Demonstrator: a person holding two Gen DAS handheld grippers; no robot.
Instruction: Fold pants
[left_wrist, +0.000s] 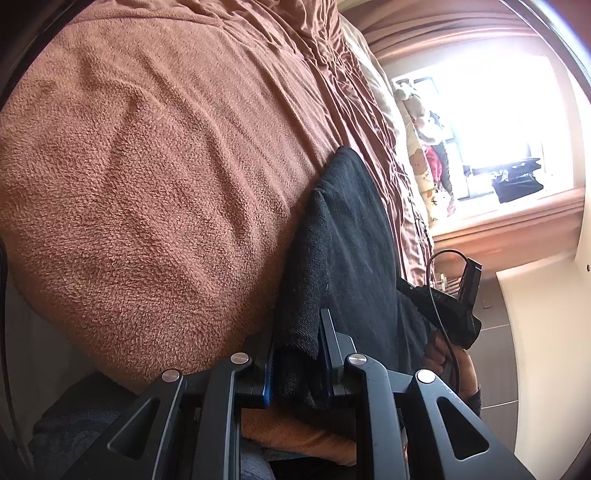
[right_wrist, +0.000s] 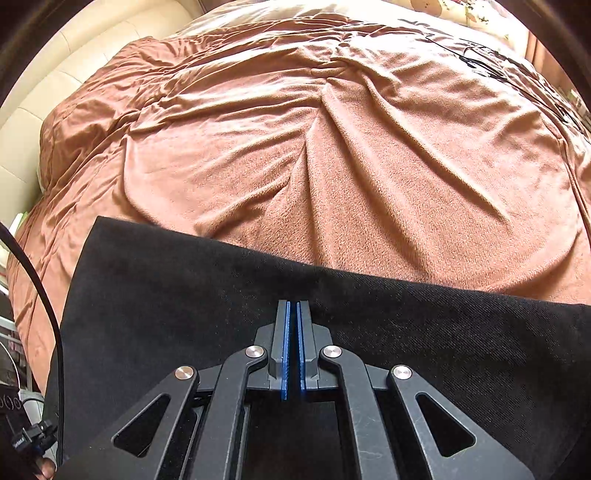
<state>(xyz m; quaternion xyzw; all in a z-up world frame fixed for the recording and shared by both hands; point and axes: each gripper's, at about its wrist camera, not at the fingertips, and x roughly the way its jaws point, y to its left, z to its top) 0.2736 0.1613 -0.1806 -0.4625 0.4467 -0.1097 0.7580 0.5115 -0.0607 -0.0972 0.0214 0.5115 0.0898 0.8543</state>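
The black pants (left_wrist: 343, 236) lie on a brown fleece blanket (left_wrist: 147, 184) on a bed. My left gripper (left_wrist: 295, 347) is shut on an edge of the pants, with black cloth bunched between its fingers. In the left wrist view the right gripper (left_wrist: 450, 306) shows at the far side of the pants, held by a hand. In the right wrist view the pants (right_wrist: 184, 295) spread flat across the lower frame. My right gripper (right_wrist: 293, 314) is over them with its blue pads nearly together; nothing shows between the pads.
The brown blanket (right_wrist: 332, 147) is wrinkled and covers the whole bed. A cream padded headboard (right_wrist: 55, 92) is at the left. A bright window (left_wrist: 491, 122) with a ledge holding dark items, and a patterned pillow (left_wrist: 421, 166), lie beyond the bed.
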